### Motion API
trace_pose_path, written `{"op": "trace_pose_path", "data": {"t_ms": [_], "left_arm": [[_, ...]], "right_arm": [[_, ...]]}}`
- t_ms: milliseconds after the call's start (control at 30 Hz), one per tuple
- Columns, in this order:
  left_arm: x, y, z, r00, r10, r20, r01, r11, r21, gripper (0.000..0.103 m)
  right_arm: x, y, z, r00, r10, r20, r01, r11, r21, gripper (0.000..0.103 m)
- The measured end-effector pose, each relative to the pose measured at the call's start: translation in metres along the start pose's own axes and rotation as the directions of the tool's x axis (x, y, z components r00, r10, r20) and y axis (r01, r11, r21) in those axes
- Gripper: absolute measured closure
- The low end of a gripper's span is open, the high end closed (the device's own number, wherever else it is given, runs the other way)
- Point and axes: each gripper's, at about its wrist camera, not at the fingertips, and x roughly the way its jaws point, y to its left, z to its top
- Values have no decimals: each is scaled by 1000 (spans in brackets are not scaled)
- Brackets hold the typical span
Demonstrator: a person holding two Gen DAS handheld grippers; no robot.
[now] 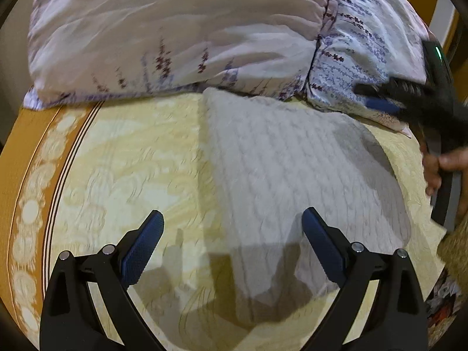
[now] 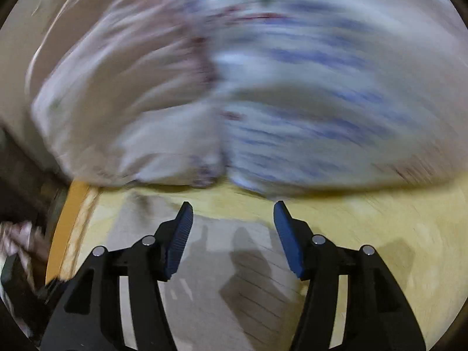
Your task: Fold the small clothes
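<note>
Yellow, cream-patterned bedspread (image 1: 122, 158) with an orange border along its left edge covers the bed that fills both wrist views. Across its far side lies a large pillow (image 1: 175, 35) in a pale case printed with purple and blue lavender sprigs; in the right wrist view the same pillow (image 2: 234, 73) is heavily smeared by motion blur.

Flat on the bedspread, just in front of the pillow, rests the small garment (image 1: 292, 163), a light grey cloth with a ribbed or quilted texture, folded to a roughly rectangular shape whose far corner touches the pillow's lower edge. In the right wrist view the cloth (image 2: 204, 307) spreads beneath the fingers, crossed by their shadows.

At lower centre of the left wrist view, the left gripper (image 1: 232, 219) hovers over the near edge of the cloth, its blue-padded fingers (image 1: 143, 248) spread wide with nothing between them. At that view's right edge the right gripper (image 1: 377, 99) appears blurred over the pillow's corner, gripped by the person's hand (image 1: 438, 169). From its own camera, the right gripper (image 2: 233, 210) shows its fingers parted and empty above the cloth's far edge.
</note>
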Motion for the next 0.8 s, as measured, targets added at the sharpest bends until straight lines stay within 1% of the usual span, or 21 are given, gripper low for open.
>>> {"op": "trace_pose_path", "data": {"t_ms": [67,133,233,300,333,367,400,433,467,500,567,600,633,667,700,733,767,800], "left_arm": [[3,-3,6,1000,-9,1,9,1000,13,6],[6,-6,10,1000,-12,-4,12,1000,26,6],[11,-8,14,1000,-14,-7,14,999,45,6],[13,-7,17,1000,-23,-10,23,999,44,6],[14,-6,18,1000,-28,-13,29,999,40,6],[16,-5,19,999,-33,-18,34,999,36,6],[18,-5,20,999,-36,-23,37,999,32,6],[20,-4,21,999,-38,-28,38,999,30,6],[22,-4,21,999,-39,-32,40,999,27,6],[23,-3,22,999,-41,-35,42,999,23,6],[25,-1,23,998,-48,-38,48,999,9,6],[27,0,23,998,-55,-43,55,998,-1,6],[30,1,25,997,-57,-46,57,998,-1,6],[30,1,25,997,-57,-46,57,998,-1,6],[28,0,24,998,-55,-40,55,998,1,6],[25,0,23,998,-55,-33,55,998,4,6],[22,0,22,998,-54,-24,54,999,6,6],[16,1,20,998,-54,-9,55,998,9,6]], "right_arm": [[22,22,13,996,39,-84,-46,995,-93,49],[48,44,19,983,54,-177,-84,983,-164,51],[82,61,23,961,43,-273,-106,970,-221,52],[99,70,24,947,50,-319,-128,965,-228,52],[106,72,23,938,58,-343,-143,963,-228,53],[112,75,22,930,62,-364,-156,959,-237,73],[116,77,18,926,53,-375,-159,953,-257,95],[116,78,15,936,29,-351,-137,947,-289,97],[110,76,15,952,16,-305,-112,948,-298,98],[106,68,19,968,9,-252,-76,963,-259,98],[108,51,23,971,26,-237,-62,987,-148,98],[111,46,22,967,31,-253,-63,991,-119,98],[112,46,20,965,34,-260,-68,990,-125,97],[109,47,18,966,38,-257,-73,989,-130,93],[98,47,14,968,62,-243,-91,990,-109,88],[83,44,8,972,95,-214,-113,991,-73,79],[67,40,3,975,136,-178,-146,988,-42,73],[51,35,-3,975,168,-146,-172,985,-21,64]]}}
